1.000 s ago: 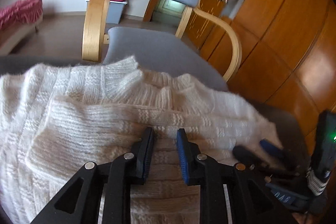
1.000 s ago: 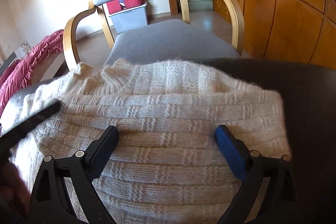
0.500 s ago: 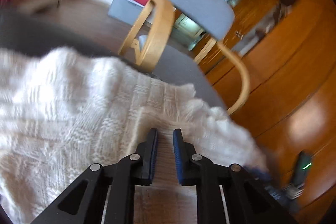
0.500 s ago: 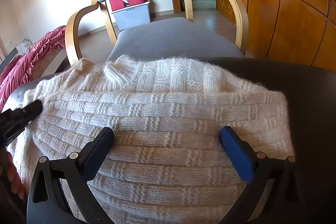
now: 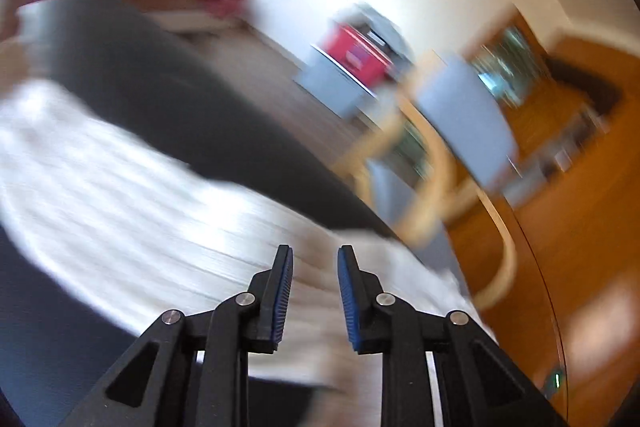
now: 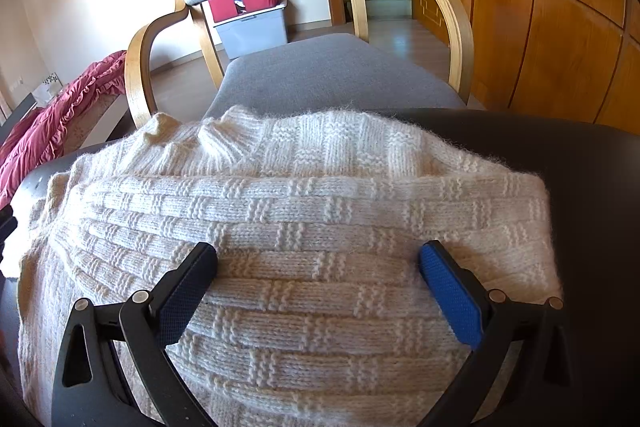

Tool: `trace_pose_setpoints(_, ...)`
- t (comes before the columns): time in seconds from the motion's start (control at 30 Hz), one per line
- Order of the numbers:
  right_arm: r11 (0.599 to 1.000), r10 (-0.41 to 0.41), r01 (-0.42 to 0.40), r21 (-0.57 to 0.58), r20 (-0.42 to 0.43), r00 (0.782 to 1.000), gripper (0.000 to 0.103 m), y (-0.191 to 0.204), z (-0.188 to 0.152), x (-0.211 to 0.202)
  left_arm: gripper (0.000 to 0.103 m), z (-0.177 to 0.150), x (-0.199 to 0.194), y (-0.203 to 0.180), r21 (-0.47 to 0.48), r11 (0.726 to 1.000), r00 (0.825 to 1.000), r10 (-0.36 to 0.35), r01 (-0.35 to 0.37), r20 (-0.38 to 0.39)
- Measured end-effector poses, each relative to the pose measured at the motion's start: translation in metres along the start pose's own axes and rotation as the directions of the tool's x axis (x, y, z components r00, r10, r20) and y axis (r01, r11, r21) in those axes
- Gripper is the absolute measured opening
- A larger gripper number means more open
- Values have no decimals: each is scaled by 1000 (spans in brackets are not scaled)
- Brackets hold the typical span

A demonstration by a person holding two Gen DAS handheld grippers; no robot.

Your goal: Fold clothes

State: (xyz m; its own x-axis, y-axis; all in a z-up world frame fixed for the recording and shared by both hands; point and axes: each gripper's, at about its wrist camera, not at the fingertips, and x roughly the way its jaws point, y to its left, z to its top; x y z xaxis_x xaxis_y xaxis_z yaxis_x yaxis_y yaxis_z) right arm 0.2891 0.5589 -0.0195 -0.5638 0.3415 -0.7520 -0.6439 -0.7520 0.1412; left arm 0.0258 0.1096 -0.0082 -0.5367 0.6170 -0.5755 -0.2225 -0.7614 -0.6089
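**Cream sweater part-folded on the dark counter**

While the left wrist view is smeared by motion, the right one is sharp: a cream basket-weave knit sweater (image 6: 304, 227) lies on the dark counter (image 6: 592, 163), already doubled over, with its ribbed collar bunched at the far edge toward the grey armchair (image 6: 332, 75). The right tool (image 6: 318, 277) is spread wide, released, with its pads over the top layer and gripping nothing. The left tool (image 5: 314, 293) has its fingers narrowly parted above a blurred pale band of the sweater (image 5: 120, 195); nothing seems caught between them, though the blur leaves some doubt.

By its look, the knit is thick, soft and limp, light enough to lift but likely to sag and stretch. A firm pinch through both layers at a folded edge or corner should carry it better than a grab mid-panel.
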Motion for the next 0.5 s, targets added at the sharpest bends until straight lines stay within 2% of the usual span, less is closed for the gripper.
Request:
trace_pose_setpoints(0.1,1000,-2,2,-1,-1,1000,103,0,0,0,26,22,-30,54,-127,984,984,138,-123,110)
trace_pose_setpoints(0.23,1000,-4,4,-4,-2,1000,103,0,0,1,32,46,-63,116,-279,928,932,305,-246,194)
trace_pose_setpoints(0.33,1000,-7,7,-5,-2,1000,103,1,0,1,33,57,-69,140,-308,894,890,400,-326,217)
trace_pose_setpoints(0.43,1000,-7,7,-5,-2,1000,103,1,0,0,33,61,-57,149,-284,888,885,423,-362,195)
trace_pose_setpoints(0.5,1000,-7,7,-5,-3,1000,103,1,0,0,33,62,-45,154,-266,889,892,423,-373,161)
